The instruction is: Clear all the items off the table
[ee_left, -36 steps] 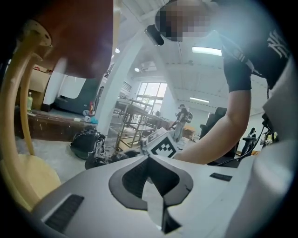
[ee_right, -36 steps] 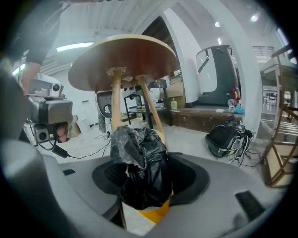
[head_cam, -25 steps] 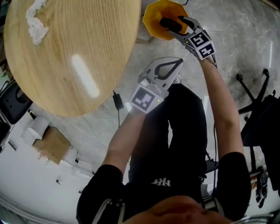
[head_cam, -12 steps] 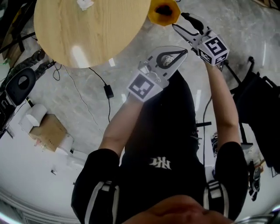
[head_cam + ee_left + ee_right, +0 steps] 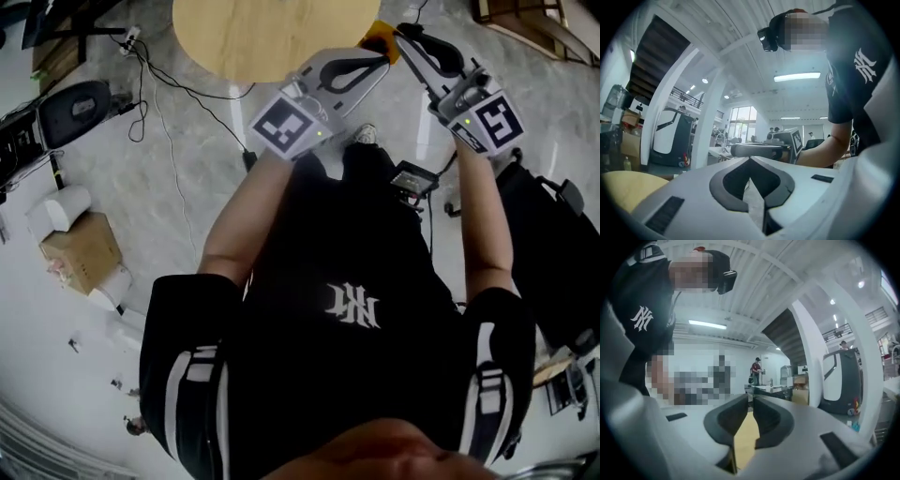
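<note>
**Head view with both gripper views; person standing.** At far left, a cardboard box (image 5: 80, 251) and loose cables (image 5: 155, 84) are seen on the grey veined floor (image 5: 187, 197), well apart from the work area. The round wooden table (image 5: 272, 28) is seen far below, at the top edge of the head view. The visible part of its pale, straight-grained top carries nothing, but its far side is cut off by the frame, so a fully cleared top cannot be confirmed. The left gripper (image 5: 384, 58) is held level in front of the chest, high above the table. Its jaws are pressed fully together and nothing is held between them. A sliver of an orange bin (image 5: 379, 37) is shown between the two grippers, just beside the table's right edge. It is judged to be set there as the receptacle for cleared items, within reach of either hand. The right gripper (image 5: 405, 33) is likewise held level. Its jaws have just been closing and now stand together apart from a thin slit. Nothing is held between them, and only a distant yellow surface is seen through the slit. Both tools being carried empty and away from the table is taken to mean that no pick is under way and that the clearing is at or near its end.
</note>
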Tool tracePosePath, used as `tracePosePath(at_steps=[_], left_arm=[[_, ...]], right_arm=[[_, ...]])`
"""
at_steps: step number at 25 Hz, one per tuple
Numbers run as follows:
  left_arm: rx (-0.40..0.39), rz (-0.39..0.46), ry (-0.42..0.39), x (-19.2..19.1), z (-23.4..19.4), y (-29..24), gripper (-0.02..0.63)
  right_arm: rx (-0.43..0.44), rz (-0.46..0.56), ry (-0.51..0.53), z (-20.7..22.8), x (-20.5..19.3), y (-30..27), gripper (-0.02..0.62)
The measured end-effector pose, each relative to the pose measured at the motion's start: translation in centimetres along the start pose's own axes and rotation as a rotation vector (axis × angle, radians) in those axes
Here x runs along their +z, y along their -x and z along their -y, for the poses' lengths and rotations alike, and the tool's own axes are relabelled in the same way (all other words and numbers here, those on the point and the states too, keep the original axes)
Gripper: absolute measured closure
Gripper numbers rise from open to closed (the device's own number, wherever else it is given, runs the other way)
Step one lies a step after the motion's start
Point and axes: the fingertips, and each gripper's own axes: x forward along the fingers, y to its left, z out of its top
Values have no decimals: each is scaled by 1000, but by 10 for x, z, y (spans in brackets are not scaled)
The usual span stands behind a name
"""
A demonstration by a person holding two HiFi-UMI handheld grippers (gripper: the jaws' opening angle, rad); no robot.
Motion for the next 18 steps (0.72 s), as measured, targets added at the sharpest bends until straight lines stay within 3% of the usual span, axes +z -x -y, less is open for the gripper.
tracePosePath(at_steps=[2,6,12,18], left_arm=[[8,39,-28,30,-11,33,595],[17,60,-73,62,-32,101,595],[25,50,-77,79,-73,200,595],[20,23,-55,67,-110,273,595]], right_arm=[[14,21,16,-22,26,-21,591],[14,43,45,-59,58,-60,591],[-37,63,56,-96,85,-124,592],[-58,66,45,-130,88,-191,592]])
